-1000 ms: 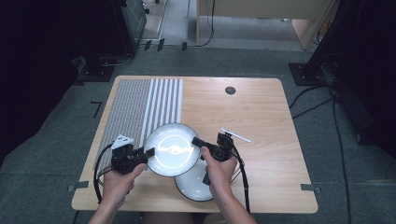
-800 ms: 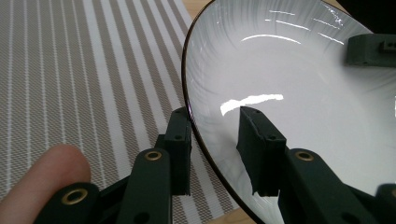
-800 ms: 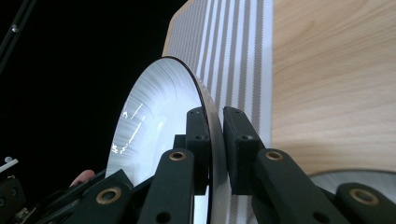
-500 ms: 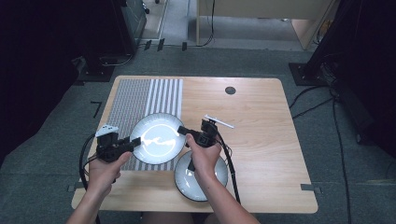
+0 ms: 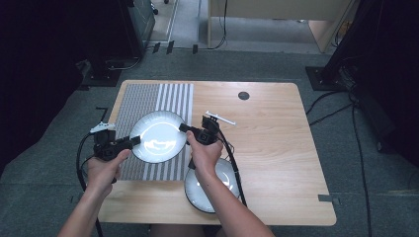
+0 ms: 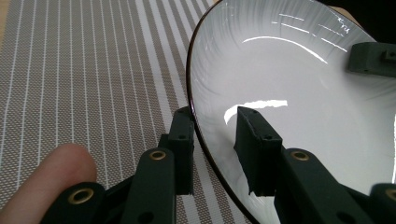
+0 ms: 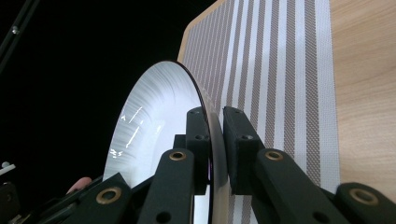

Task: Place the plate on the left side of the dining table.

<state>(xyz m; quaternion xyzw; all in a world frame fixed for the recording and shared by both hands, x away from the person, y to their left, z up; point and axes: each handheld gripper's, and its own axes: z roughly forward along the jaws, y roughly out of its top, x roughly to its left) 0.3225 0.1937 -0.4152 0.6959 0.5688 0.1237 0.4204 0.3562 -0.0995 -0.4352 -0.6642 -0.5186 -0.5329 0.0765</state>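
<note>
Both grippers, left gripper [image 5: 134, 140] and right gripper [image 5: 184, 128], pinch opposite rims of the plate [image 5: 159, 137] over the striped mat [image 5: 148, 98]; keep it level, lower evenly, release together.

Overhead light falls evenly on the table [image 5: 267, 148], while the room around it lies dark. White glare streaks the plate [image 6: 299, 70], and the near jaws look soft.

Hidden and cut-off parts

The right forearm [image 5: 217, 190] is covering much of the second plate [image 5: 225, 190]; the left gripper view's edges are cutting off the held plate [image 6: 299, 102], whose underside is staying unseen.
</note>
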